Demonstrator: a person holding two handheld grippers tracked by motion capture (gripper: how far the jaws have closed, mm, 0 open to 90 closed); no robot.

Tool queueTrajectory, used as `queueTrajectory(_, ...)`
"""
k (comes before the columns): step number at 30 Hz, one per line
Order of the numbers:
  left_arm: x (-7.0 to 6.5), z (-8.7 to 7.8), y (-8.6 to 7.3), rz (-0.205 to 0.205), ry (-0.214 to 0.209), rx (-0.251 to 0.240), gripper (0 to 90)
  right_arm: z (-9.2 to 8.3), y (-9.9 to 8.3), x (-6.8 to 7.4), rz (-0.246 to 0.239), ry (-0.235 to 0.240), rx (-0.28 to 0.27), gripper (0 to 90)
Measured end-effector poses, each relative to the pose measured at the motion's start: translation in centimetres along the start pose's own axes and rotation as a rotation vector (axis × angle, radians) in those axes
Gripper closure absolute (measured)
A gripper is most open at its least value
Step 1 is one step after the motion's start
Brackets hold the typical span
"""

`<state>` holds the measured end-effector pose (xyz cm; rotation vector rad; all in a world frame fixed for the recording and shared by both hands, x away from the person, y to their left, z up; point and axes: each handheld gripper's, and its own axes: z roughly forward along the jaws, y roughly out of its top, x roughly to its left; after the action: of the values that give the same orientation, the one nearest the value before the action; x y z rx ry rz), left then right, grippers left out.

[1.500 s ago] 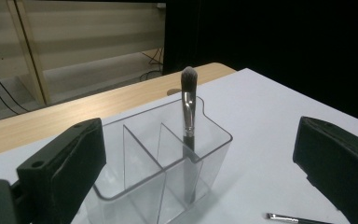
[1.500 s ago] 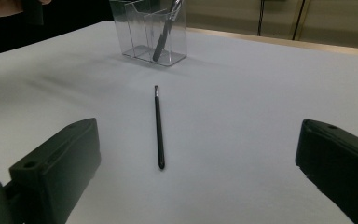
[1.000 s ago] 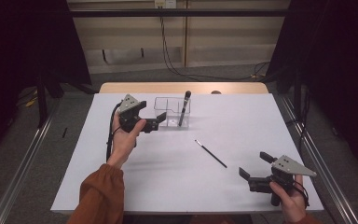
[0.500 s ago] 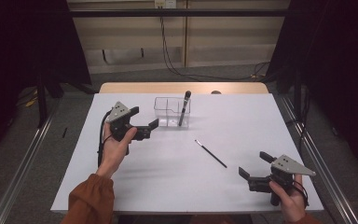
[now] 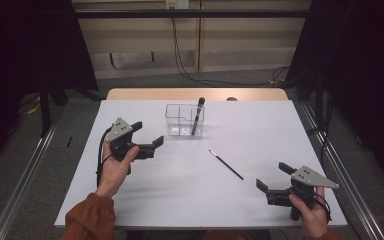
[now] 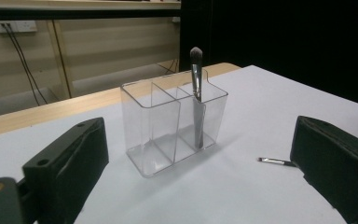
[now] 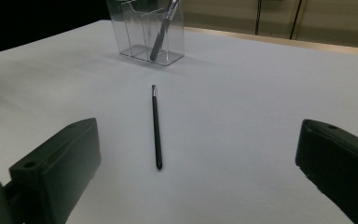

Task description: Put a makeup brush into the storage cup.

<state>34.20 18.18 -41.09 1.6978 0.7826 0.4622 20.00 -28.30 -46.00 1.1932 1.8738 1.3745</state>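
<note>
A clear plastic organizer (image 5: 179,121) with compartments stands at the far middle of the white table (image 5: 260,125). A dark makeup brush (image 5: 197,115) leans upright in its right compartment, bristles up. A thin black brush (image 5: 226,164) lies flat on the table right of centre. My left gripper (image 5: 147,134) hovers open and empty left of the organizer; in the left gripper view the organizer (image 6: 175,126) and its brush (image 6: 196,93) sit between the jaws, farther off. My right gripper (image 5: 274,176) is open near the front right, and the thin brush (image 7: 155,130) lies ahead between its jaws.
A wooden strip (image 5: 195,94) runs along the table's far edge. Metal rails (image 5: 25,175) flank the table on the floor. Cables (image 5: 180,55) hang by the back wall.
My left gripper has drawn back from the organizer, moving left and toward the person, still open and empty. The right gripper and the brushes have stayed put.
</note>
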Motion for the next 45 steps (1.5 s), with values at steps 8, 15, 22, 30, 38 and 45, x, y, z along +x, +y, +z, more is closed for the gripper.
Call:
queueTrajectory(8, -0.4, -1.0, -0.8, -0.008, -0.01, -0.007, 3.9, 0.0, 0.0, 0.0, -0.002, 0.0, 0.0, 0.0)
queueTrajectory(15, -0.1, -2.5, -1.9, -0.039, 0.018, -0.025, 3.7, 0.0, 0.0, 0.1, 0.003, 0.001, 0.002, 0.0)
queueTrajectory(22, -0.3, -3.9, -2.5, -0.006, 0.03, -0.017, 3.7, 0.1, 0.0, 0.0, 0.001, -0.002, 0.002, 0.0)
queueTrajectory(30, -0.4, -5.3, -3.5, -0.011, 0.038, -0.008, 3.7, 0.3, 0.1, 0.1, -0.004, 0.0, 0.003, 0.0)
queueTrajectory(38, -0.7, -6.6, -4.7, -0.027, 0.052, 0.003, 3.8, 0.6, 0.2, 0.3, -0.012, 0.0, 0.004, 0.0)
queueTrajectory(45, -0.9, -8.1, -5.3, -0.032, 0.081, -0.002, 3.7, 0.5, 0.2, 0.1, -0.001, 0.0, -0.004, 0.0)
